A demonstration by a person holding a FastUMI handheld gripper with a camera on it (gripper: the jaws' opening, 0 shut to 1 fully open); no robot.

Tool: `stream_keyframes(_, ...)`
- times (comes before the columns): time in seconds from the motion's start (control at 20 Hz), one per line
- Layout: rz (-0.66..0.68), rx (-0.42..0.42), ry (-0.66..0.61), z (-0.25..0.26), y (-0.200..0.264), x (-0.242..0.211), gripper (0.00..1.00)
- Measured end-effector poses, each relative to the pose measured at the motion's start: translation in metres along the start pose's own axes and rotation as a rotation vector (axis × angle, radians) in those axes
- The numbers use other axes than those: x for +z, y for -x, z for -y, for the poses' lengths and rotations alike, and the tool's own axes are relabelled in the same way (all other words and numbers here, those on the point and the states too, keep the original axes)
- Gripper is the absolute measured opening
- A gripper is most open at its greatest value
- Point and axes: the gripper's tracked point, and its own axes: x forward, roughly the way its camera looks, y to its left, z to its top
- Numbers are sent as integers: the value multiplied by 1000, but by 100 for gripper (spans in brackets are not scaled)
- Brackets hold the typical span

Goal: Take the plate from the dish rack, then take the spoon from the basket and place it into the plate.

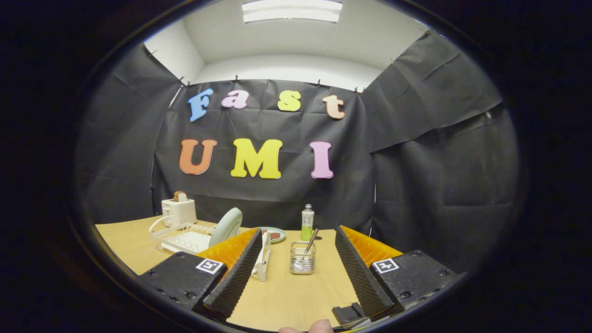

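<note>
Gripper (pixel 296 245) wide open, holding nothing; basket (pixel 302 259) with spoon (pixel 311 240) between fingers, plate (pixel 226 226) upright in dish rack (pixel 181 238).

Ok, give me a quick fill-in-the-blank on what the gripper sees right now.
1. The plate stands on edge in the ____.
2. The spoon leans in the basket, which sits ____ the fingers.
3. The gripper is ____, holding nothing.
4. Bread sticks up from the ____ behind the rack.

Missing words: rack; between; open; toaster
</note>
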Motion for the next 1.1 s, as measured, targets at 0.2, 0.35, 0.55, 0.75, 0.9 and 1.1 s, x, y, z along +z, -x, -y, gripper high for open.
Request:
stream_keyframes(0.2,9,7,27,0,-10,11,100)
stream_keyframes(0.35,7,44,22,-12,-20,25,100)
stream_keyframes(0.55,-21,109,0,-28,-47,53,100)
stream_keyframes(0.75,-105,186,-11,-50,-92,81,100)
stream_keyframes(0.9,-225,242,-33,-71,-131,92,100)
stream_keyframes(1.1,-409,308,-4,-98,-176,94,100)
